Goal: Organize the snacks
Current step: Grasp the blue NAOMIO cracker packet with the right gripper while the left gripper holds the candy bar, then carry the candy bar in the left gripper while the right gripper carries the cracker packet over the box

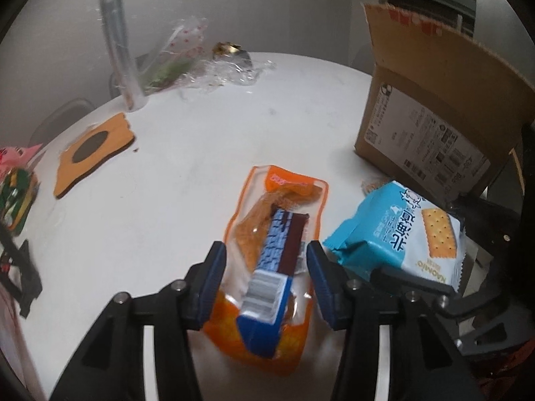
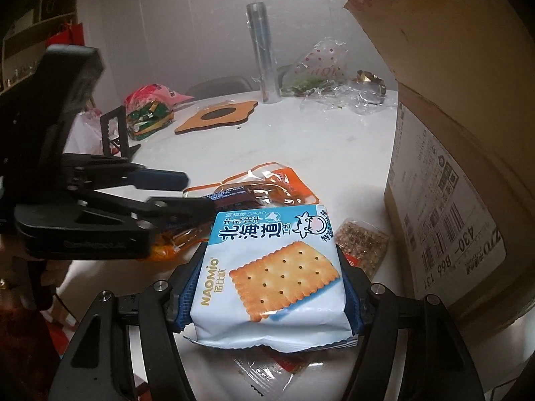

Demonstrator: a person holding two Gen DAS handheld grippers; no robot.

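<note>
An orange-edged clear snack pouch (image 1: 274, 234) with a blue wafer bar inside lies on the white round table (image 1: 200, 140). My left gripper (image 1: 265, 274) is open, its blue pads on either side of the pouch, and also shows in the right wrist view (image 2: 174, 193). My right gripper (image 2: 267, 287) is shut on a light blue cracker pack (image 2: 271, 274), held just above the table beside the pouch; the pack also shows in the left wrist view (image 1: 401, 230). A small grain bar (image 2: 362, 244) lies behind the pack.
An open cardboard box (image 1: 431, 123) stands at the right (image 2: 451, 167). An orange felt coaster (image 1: 93, 153), a clear plastic roll (image 1: 120, 50), crumpled cellophane (image 1: 207, 70), a bag of green candies (image 2: 147, 117) and a black stand (image 2: 115, 133) sit farther back. A clear wrapper (image 2: 264, 374) lies under the pack.
</note>
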